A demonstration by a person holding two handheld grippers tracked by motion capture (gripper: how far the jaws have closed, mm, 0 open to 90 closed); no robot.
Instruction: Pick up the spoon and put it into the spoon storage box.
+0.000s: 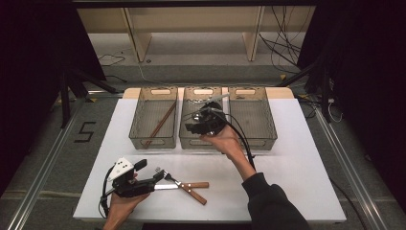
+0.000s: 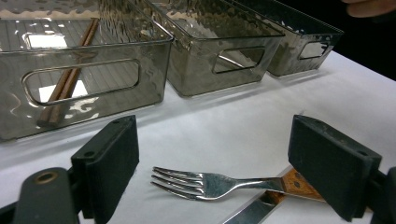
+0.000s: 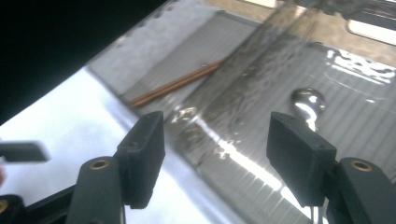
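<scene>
L gripper [image 2: 212, 172] sits low at the near edge of the white tabletop [image 1: 297, 167], fingers [image 2: 109, 156] wide apart w/ nothing between them but the fork [image 2: 210, 184], which lies flat on the surface, tines pointing to the left finger. Its wooden handle crosses over a knife [image 2: 254, 210] right by the right-hand finger. Risk: closing from here could catch both fork & knife together, or push the knife blade sideways and spin the fork out; a thin flat fork is also likely to slip under the pads instead of lifting.

R gripper [image 3: 215, 140] hovers over the middle bin [image 1: 187, 139], fingers spread wide, empty. A spoon [image 3: 306, 105] lies inside that bin, below. Chopsticks [image 1: 160, 124] rest in the left bin [image 1: 135, 129]; right bin [image 1: 270, 127] looks empty. Risk: pulling back low, the fingers or trailing cable could clip the bin's thin wall and drag or tip it, shifting its neighbours, since the three bins stand just beside each other.
</scene>
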